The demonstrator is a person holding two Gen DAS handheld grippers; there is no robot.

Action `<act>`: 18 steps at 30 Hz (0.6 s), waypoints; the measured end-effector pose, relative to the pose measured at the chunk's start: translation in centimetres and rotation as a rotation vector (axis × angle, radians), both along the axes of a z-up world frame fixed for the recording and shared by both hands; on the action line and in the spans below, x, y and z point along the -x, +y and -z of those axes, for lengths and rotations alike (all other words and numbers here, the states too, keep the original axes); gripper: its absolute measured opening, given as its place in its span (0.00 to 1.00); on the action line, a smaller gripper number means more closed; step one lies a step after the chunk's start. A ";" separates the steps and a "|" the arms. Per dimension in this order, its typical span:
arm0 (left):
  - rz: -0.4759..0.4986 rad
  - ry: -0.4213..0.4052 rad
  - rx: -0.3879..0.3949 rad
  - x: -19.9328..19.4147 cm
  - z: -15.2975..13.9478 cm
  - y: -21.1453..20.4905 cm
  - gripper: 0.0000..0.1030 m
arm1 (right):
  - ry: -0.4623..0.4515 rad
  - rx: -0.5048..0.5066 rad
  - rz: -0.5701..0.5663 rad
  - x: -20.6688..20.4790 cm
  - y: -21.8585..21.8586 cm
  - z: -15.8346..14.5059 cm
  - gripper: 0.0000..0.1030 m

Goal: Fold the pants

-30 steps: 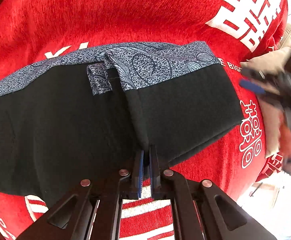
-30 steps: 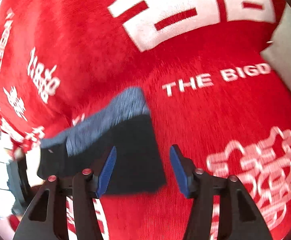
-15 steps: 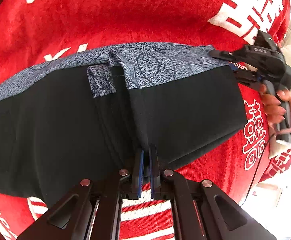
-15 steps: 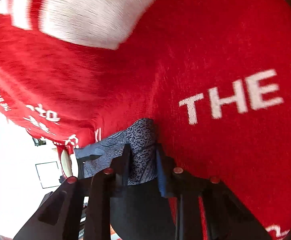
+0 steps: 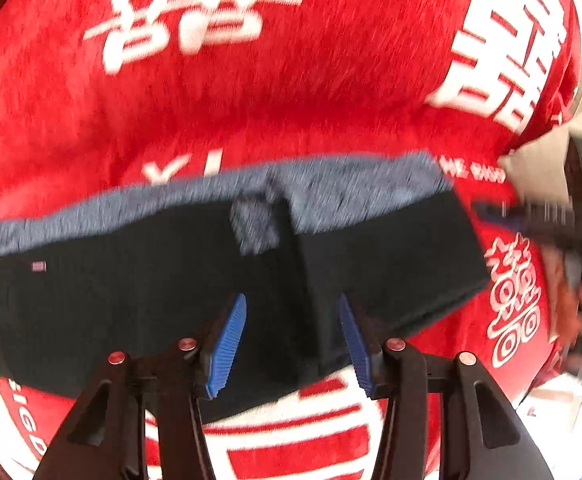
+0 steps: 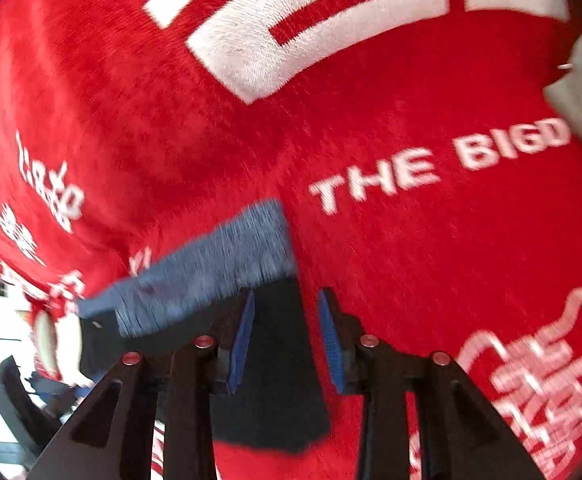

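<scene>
Left wrist view shows the black shorts (image 5: 163, 296), with their grey patterned waistband (image 5: 331, 196) along the far edge, lying flat on the red blanket (image 5: 291, 92) printed with white characters. The left gripper (image 5: 293, 336) has its blue-padded fingers (image 5: 227, 344) spread wide with nothing between them, poised over the near hem where one layer of the shorts overlaps the other. From the right wrist view, the right gripper (image 6: 287, 340) is likewise open, though less widely, and holds nothing; its fingers (image 6: 241, 340) straddle the right-hand edge of the shorts just below the waistband corner. My reading is that a fold has been laid down and both tools are free, so the garment looks partly folded (one side doubled over the middle). The next move would call for fresh grips on an outer edge, pinching all layers together so the fold does not slide apart on the plush blanket, then carrying that edge across evenly. Both views are motion-blurred, so the waistband pattern and the exact layering at the centre seam are hard to read. In the left wrist view the right gripper (image 5: 547, 220) is only a dark smear at the frame edge, and whatever the blanket covers is not visible.
</scene>
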State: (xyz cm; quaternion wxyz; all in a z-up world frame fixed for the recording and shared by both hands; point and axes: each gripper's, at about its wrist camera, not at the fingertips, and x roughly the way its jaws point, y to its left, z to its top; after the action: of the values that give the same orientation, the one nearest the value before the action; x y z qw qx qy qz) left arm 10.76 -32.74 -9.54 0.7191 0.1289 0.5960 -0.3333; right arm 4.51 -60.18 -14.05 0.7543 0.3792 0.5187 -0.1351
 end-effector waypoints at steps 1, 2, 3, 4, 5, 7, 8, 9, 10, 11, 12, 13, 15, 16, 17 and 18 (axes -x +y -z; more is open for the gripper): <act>0.005 -0.007 0.018 -0.5 -0.2 -0.8 0.48 | 0.000 0.000 0.004 0.5 0.4 -0.2 0.26; 0.010 -0.009 0.031 -0.8 -0.2 -1.8 0.48 | -0.003 -0.005 0.006 0.8 0.7 -0.4 0.20; 0.022 -0.004 0.049 -1.2 -0.1 -3.1 0.48 | -0.010 -0.008 0.011 1.1 0.7 -0.5 0.20; 0.037 0.003 0.068 -1.6 0.2 -4.7 0.48 | -0.021 -0.011 0.019 1.2 0.9 -0.7 0.20; 0.047 -0.001 0.076 -1.8 0.7 -6.0 0.48 | -0.030 -0.015 0.021 1.5 0.4 -0.9 0.20; 0.075 0.002 0.057 -1.6 2.2 -7.1 0.48 | -0.047 -0.014 0.013 1.5 0.4 -1.1 0.20; 0.079 0.013 0.040 -1.4 2.9 -7.2 0.48 | -0.050 -0.011 0.004 1.5 0.8 -1.1 0.20; 0.078 0.054 0.005 -1.0 4.6 -6.8 0.48 | -0.050 -0.022 -0.008 1.3 1.4 -0.8 0.20; 0.075 0.083 -0.004 -0.6 5.6 -6.3 0.48 | -0.045 -0.039 -0.013 1.3 2.0 -0.3 0.20; 0.077 0.078 0.024 0.1 6.0 -5.2 0.48 | -0.037 -0.049 -0.014 1.5 2.4 0.4 0.20; 0.091 0.051 0.041 0.7 5.8 -4.7 0.48 | -0.033 -0.052 -0.016 1.8 2.9 1.0 0.20; 0.111 0.039 0.027 1.3 5.6 -4.4 0.48 | -0.033 -0.058 -0.013 2.1 3.1 1.4 0.19; 0.115 0.033 0.018 2.0 5.1 -3.9 0.48 | -0.049 -0.063 0.004 2.4 3.4 1.5 0.19; 0.107 0.037 0.021 1.9 5.1 -3.6 0.48 | -0.048 -0.061 0.005 2.4 3.5 1.4 0.19; 0.096 0.043 0.027 1.9 5.0 -3.4 0.48 | -0.042 -0.056 0.000 2.4 3.6 1.3 0.19; 0.082 0.049 0.033 1.8 4.9 -3.1 0.48 | -0.034 -0.050 -0.008 2.4 3.8 1.0 0.19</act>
State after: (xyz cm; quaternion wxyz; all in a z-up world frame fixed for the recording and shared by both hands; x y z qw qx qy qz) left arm 8.94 -35.87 -14.48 0.6922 0.1330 0.6020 -0.3753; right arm 2.14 -56.41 -15.07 0.7539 0.3977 0.5106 -0.1126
